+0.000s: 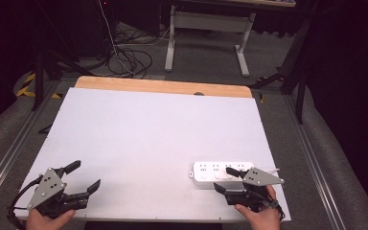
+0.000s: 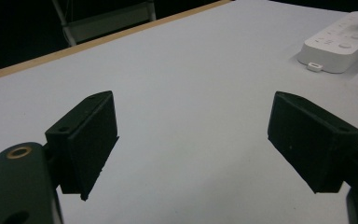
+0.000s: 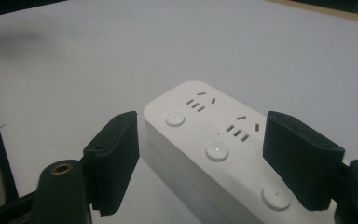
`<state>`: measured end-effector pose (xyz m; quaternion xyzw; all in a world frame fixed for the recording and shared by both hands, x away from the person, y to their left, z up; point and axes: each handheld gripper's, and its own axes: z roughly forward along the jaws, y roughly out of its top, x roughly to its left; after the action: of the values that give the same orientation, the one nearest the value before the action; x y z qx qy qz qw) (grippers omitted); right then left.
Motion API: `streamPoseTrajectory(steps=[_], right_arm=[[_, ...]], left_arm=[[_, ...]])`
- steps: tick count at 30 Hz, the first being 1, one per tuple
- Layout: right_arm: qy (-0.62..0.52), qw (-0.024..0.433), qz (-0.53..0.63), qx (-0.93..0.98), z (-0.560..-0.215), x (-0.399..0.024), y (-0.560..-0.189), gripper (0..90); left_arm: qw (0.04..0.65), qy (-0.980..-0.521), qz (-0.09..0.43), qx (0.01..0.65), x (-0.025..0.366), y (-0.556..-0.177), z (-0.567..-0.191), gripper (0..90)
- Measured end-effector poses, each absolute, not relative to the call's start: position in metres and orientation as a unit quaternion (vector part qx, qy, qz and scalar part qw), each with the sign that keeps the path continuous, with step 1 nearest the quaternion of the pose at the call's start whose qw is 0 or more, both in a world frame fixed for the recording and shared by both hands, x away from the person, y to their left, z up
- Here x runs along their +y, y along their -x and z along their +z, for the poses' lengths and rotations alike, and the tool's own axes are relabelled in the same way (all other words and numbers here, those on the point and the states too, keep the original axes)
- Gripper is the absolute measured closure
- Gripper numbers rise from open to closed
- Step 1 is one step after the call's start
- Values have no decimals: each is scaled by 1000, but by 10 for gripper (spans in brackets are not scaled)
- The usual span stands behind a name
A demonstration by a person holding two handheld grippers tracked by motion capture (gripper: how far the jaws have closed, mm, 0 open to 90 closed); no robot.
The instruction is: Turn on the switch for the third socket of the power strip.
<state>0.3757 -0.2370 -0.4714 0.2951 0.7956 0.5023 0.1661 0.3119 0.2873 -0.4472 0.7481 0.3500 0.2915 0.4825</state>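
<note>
Two grippers are sitting in my hands at the near edge of the white counter (image 1: 139, 129). My left gripper (image 1: 84, 176) is hovering over the near left corner with its jaws standing wide apart, holding nothing; in the left gripper view bare counter is lying between them. My right gripper (image 1: 226, 180) is reaching over the near right part of the counter, its jaws also spread and gripping nothing. They are straddling the near end of a white power strip (image 1: 223, 173), one jaw on each side of it; I cannot tell whether either jaw is touching its sides. The power strip is lying flat on the counter, near the right edge, its long side running across. In the right gripper view its top is showing round buttons (image 3: 217, 150) and groups of socket slots. From the left gripper view the power strip (image 2: 342, 44) is lying well apart from my left gripper, at the upper right. A wooden strip (image 1: 163, 86) is edging the far side of the counter.
</note>
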Motion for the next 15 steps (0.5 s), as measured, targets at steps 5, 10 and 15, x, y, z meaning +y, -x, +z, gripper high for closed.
streamPoseTrajectory(steps=[5,10,15], right_arm=[[-297,175,508,789,-468,-239,-375,273],[-290,177,501,796,-468,-237,-375,273],[-285,197,487,801,-466,-237,-374,282]], left_arm=[[482,-747,293,351,288,-312,-447,165],[482,-747,292,352,288,-312,-448,165],[469,-751,310,347,286,-315,-451,162]])
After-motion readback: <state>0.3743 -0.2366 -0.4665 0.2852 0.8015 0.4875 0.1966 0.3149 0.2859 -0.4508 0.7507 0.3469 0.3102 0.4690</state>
